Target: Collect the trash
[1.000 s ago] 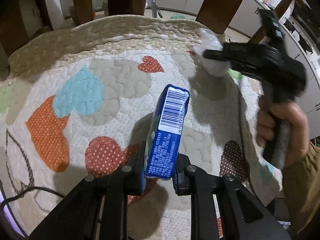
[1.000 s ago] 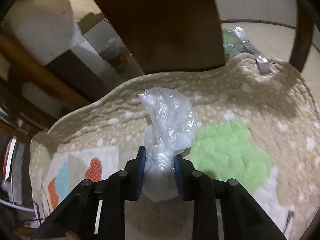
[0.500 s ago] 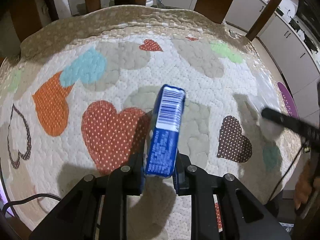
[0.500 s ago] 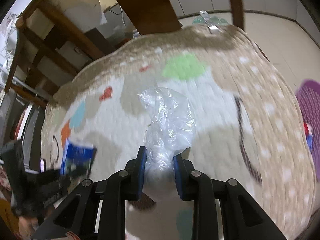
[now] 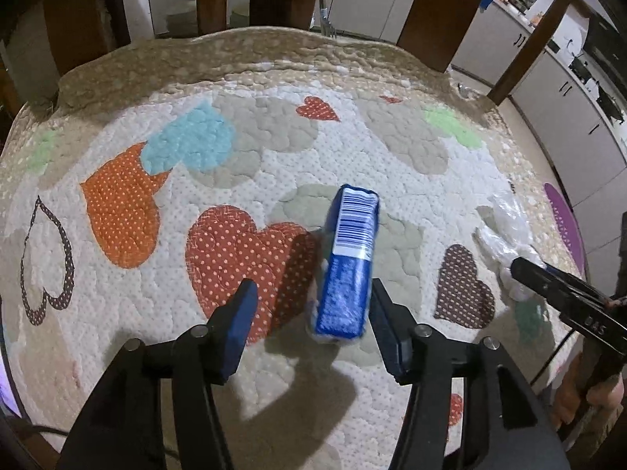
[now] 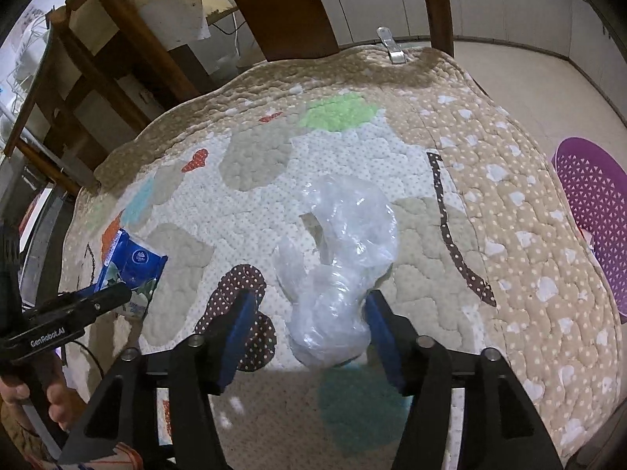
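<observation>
A blue packet (image 5: 347, 274) with a barcode stands tilted between the fingers of my left gripper (image 5: 311, 297), whose jaws are opening. The left pad is well clear of the packet, which leans by the right pad with its lower end blurred. A crumpled clear plastic bag (image 6: 337, 266) lies between the fingers of my right gripper (image 6: 311, 303), whose jaws are also opening, with a gap at the left pad. In the left wrist view, the bag (image 5: 509, 243) and the right gripper's fingers (image 5: 548, 286) show at the right. The right wrist view shows the packet (image 6: 133, 270) at the left.
A quilted cloth with coloured hearts (image 5: 243, 250) covers the round table. Wooden chair backs (image 5: 443, 11) stand along the far edge. A purple perforated basket (image 6: 595, 211) sits on the floor at the right. A metal clip (image 6: 392, 45) grips the cloth's far edge.
Both grippers were shut, the left on the blue packet and the right on the plastic bag; both now stand open. The right gripper carried the bag from the far edge towards the near right.
</observation>
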Tool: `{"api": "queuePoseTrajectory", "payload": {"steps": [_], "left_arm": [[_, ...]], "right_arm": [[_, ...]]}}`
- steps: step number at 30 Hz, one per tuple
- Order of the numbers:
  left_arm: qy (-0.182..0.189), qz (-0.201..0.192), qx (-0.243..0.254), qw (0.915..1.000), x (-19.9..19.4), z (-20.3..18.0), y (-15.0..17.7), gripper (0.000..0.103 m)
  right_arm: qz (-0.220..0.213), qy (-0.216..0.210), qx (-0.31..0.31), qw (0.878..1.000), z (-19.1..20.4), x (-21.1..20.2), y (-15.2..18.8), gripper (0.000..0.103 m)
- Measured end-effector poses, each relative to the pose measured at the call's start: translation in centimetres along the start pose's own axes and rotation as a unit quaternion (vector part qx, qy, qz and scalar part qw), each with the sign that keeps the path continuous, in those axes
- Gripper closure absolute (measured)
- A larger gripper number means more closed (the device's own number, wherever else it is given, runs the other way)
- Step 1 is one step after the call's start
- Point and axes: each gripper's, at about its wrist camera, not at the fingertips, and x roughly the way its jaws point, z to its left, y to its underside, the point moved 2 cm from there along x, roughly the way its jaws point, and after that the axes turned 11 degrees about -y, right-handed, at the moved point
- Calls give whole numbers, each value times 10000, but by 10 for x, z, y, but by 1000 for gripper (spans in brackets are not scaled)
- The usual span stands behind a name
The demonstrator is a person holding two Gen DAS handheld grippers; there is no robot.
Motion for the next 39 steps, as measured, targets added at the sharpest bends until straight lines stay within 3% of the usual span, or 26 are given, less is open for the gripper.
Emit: {"api": "queuePoseTrajectory", "payload": {"steps": [6, 7, 8, 10, 13, 14, 17, 29, 32, 39], "left_arm": [[-232, 90, 99, 9996, 12, -11, 8, 49], [-257, 95, 109, 9996, 13, -13, 10, 57], [-297, 82, 115, 9995, 13, -14, 11, 74], [-321, 52, 120, 9994, 11, -14, 12, 83], [-208, -51, 28, 9998, 1, -11, 14, 85], [-213, -90, 16, 9997, -3, -11, 14, 85], [-197, -208, 28, 9996, -17, -12, 16, 85], [-562, -962, 456, 9927, -74, -27, 27, 85], [-678, -1129, 557, 9897, -84, -29, 29, 96], [-686, -1395, 619, 9859, -104, -28, 32, 102]], "right_arm": [[-110, 149, -69, 9998, 3, 6, -4, 38], [-122, 219, -100, 9996, 4, 9, -4, 38], [-124, 273, -129, 9995, 4, 11, -5, 38], [-122, 395, -184, 9990, 5, 17, -5, 38], [-161, 532, -187, 9983, 2, 23, -6, 48], [-162, 565, -168, 9981, 0, 25, -7, 61], [-210, 536, -120, 9983, 0, 23, -8, 68], [-551, 254, -228, 9979, 34, -23, 5, 69], [-630, 184, -272, 9975, 44, -35, 10, 69], [-787, 172, -485, 9956, 66, -56, 20, 69]]}}
